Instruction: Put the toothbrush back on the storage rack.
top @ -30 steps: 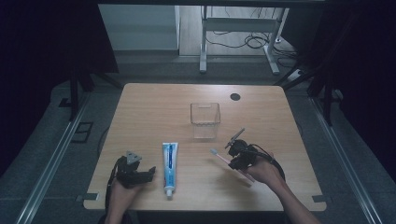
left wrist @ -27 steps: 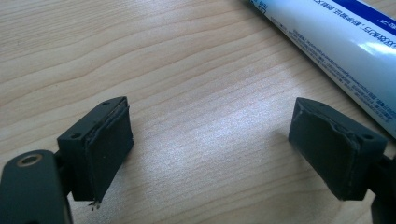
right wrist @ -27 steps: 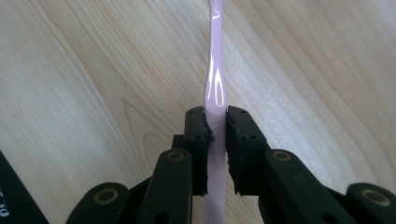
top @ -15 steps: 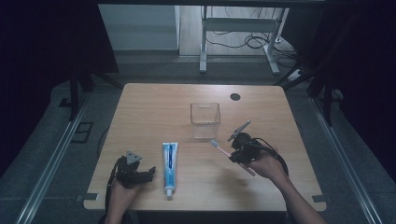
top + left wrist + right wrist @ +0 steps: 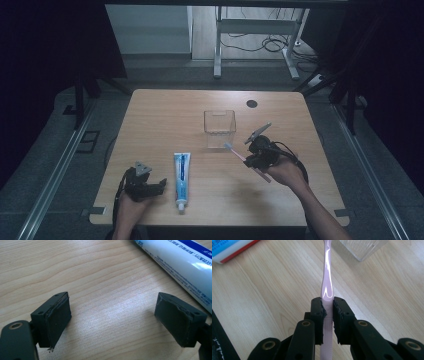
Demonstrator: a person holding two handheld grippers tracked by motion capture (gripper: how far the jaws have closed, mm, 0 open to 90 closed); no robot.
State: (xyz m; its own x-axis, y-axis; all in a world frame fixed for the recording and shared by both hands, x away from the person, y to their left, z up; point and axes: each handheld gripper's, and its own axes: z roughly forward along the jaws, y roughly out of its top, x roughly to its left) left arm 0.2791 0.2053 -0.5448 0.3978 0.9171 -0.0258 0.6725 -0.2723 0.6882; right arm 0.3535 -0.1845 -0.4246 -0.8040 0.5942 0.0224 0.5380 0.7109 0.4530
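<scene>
A: High view?
B: The right gripper [image 5: 248,161] holds a pink toothbrush [image 5: 235,151] above the tabletop [image 5: 165,115], its head pointing to ten o'clock, near the clear box [image 5: 219,128]. The left gripper [image 5: 159,186] rests at seven o'clock, beside the toothpaste [image 5: 181,175].
A: Left gripper view?
B: Jaws wide apart, nothing between; toothpaste [image 5: 180,262] at one o'clock.
A: Right gripper view?
B: Jaws clamped on the toothbrush [image 5: 327,280] handle.

a wooden table [image 5: 165,115] stands on a grey floor [image 5: 60,150], with a dark round hole [image 5: 251,104] near its far right edge. beyond it stands a metal frame [image 5: 255,30] with cables [image 5: 260,45].
</scene>
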